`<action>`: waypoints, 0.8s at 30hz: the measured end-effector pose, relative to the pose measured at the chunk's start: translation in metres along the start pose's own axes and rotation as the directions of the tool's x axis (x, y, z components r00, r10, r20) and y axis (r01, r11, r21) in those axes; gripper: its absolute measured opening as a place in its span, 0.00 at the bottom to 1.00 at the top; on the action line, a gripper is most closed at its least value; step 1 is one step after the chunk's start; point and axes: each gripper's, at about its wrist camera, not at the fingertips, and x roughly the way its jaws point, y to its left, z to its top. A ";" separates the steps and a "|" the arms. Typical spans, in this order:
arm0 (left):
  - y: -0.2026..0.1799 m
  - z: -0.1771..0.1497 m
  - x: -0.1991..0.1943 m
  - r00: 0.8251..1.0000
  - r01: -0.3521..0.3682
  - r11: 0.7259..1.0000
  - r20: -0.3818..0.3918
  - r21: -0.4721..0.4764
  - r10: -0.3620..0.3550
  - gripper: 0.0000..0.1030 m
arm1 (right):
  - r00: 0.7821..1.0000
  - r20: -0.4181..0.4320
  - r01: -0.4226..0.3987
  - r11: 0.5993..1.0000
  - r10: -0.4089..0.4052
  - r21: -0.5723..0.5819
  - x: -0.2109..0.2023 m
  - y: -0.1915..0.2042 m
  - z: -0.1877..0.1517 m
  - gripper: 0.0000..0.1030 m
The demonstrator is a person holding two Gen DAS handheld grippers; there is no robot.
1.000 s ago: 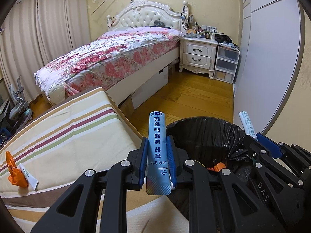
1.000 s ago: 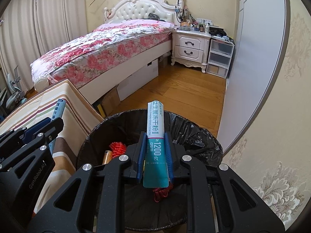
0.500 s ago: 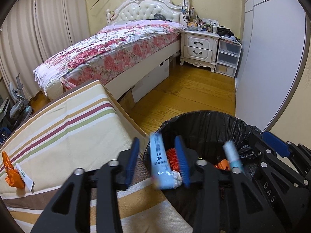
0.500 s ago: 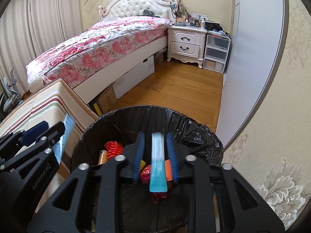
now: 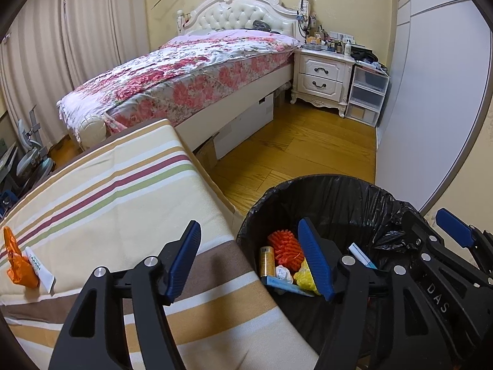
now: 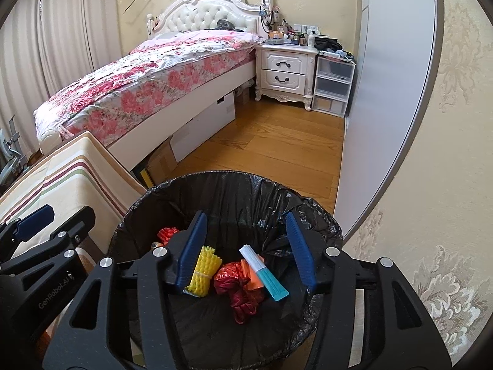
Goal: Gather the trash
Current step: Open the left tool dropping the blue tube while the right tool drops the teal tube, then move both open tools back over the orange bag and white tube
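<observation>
- The left gripper is hanging over the near edge of the striped cloth and the left rim of the trash bin; its blue pads are spreading apart, about halfway wide, with nothing between them.
- The right gripper is hovering right above the bin; its jaws are also opening, somewhat narrower, and gripping nothing.
- In the right wrist view a teal-and-white tube is lying loose on the heap in the bin, seen between the pads but well below them and touching neither.
- Beside that tube, at about nine o'clock from it, a red crumpled wrapper and a yellow foam net are resting on the black liner.
- In the left wrist view a light blue tube is lying in the bin at six o'clock from an orange spiky ball, with a small gold can just at the ball's nine o'clock.
- On the cloth, far out at nine o'clock from the left gripper, an orange wrapper and a white tube are still waiting, touching each other.
- A bed with a flowered cover is standing at twelve o'clock, beyond the bin, with a white nightstand at about one o'clock.
</observation>
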 end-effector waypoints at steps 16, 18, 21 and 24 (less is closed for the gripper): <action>0.059 -0.030 -0.039 0.996 -0.086 0.991 0.001 -0.100 0.087 0.65 | 0.993 -0.011 -0.114 0.989 0.114 -0.091 -0.029 0.050 -0.014 0.57; 0.071 -0.037 -0.045 0.994 -0.108 0.987 -0.003 -0.119 0.108 0.65 | 0.991 -0.016 -0.137 0.984 0.136 -0.114 -0.033 0.061 -0.017 0.57; 0.091 -0.047 -0.054 0.990 -0.141 0.978 -0.010 -0.151 0.141 0.65 | 0.983 -0.031 -0.183 0.971 0.181 -0.153 -0.040 0.083 -0.023 0.57; 0.112 -0.058 -0.063 0.984 -0.180 0.967 -0.023 -0.182 0.179 0.65 | 0.971 -0.052 -0.239 0.951 0.233 -0.198 -0.046 0.108 -0.029 0.57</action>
